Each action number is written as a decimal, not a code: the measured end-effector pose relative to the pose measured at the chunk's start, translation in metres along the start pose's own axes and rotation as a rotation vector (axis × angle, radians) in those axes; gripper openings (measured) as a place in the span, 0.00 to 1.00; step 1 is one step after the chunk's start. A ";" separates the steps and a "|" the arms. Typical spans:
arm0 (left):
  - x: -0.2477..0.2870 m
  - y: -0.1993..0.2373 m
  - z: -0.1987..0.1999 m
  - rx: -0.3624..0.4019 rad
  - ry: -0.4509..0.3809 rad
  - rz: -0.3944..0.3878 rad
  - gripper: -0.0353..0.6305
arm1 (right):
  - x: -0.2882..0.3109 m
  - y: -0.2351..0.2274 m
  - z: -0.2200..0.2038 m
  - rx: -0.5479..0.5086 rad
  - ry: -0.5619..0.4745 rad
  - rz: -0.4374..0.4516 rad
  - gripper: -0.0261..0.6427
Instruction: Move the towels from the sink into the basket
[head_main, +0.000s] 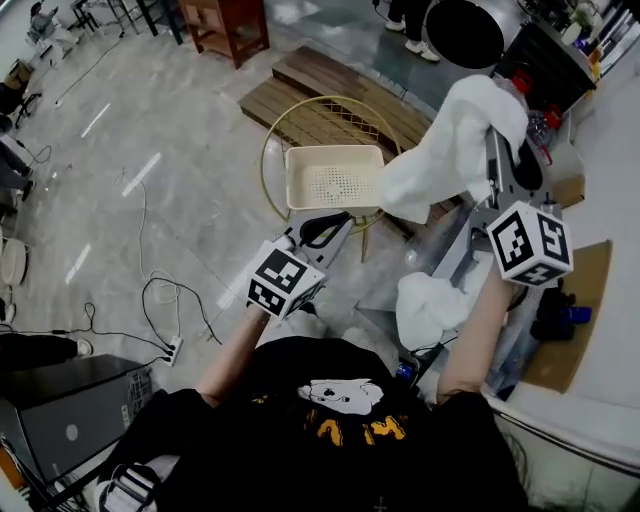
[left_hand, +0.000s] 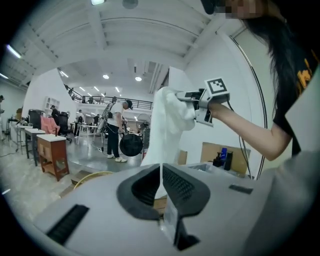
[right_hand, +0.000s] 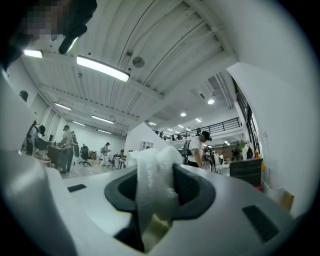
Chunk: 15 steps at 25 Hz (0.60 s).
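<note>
A: How many towels are being seen?

B: 2 white towels are being counted. The held towel (head_main: 440, 160) is being gripped by the right gripper (head_main: 492, 140). Its jaws are being pressed onto a bunched fold, and in the right gripper view the cloth is being shown wedged between both pads. This towel is being kept up in the air, overlapping the right edge of the basket (head_main: 300, 190) in the head view.

A: And the other 1?

B: The lower towel (head_main: 428, 305) is being left crumpled beneath the right forearm, well below the held towel. Whether it is being kept in a sink cannot be told.

A: How many baskets are being shown?

B: 1 cream basket is being shown, with its bare perforated floor being exposed. It is being supported on 1 yellow wire stand (head_main: 268, 150), beside 1 wooden platform (head_main: 310, 75).

A: What is being done with the left gripper (head_main: 335, 218)?

B: Its 2 jaws are being held together, with only a thin slit being left between them. No cloth is being pinched there. Its tips are being pointed at the basket's near edge, just beside it.

A: Are marker cubes being counted?

B: 2 are being counted: the left cube (head_main: 283, 281) and the right cube (head_main: 530, 240).
</note>
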<state>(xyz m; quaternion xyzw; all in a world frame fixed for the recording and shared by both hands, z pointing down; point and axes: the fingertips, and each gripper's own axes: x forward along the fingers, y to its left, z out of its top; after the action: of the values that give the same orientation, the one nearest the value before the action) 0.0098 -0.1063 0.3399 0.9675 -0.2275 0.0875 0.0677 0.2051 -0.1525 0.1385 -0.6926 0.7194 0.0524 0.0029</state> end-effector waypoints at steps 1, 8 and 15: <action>-0.001 0.007 -0.002 -0.003 0.001 0.000 0.08 | 0.013 0.006 -0.009 0.005 0.014 0.007 0.23; -0.011 0.046 -0.026 -0.067 0.013 0.047 0.08 | 0.101 0.059 -0.108 -0.031 0.173 0.121 0.23; 0.002 0.091 -0.044 -0.112 0.066 0.104 0.08 | 0.180 0.082 -0.211 -0.092 0.335 0.177 0.23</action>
<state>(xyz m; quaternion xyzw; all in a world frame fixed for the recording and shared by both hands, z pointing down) -0.0356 -0.1803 0.3911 0.9457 -0.2794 0.1100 0.1246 0.1307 -0.3457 0.3403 -0.6252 0.7647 -0.0307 -0.1532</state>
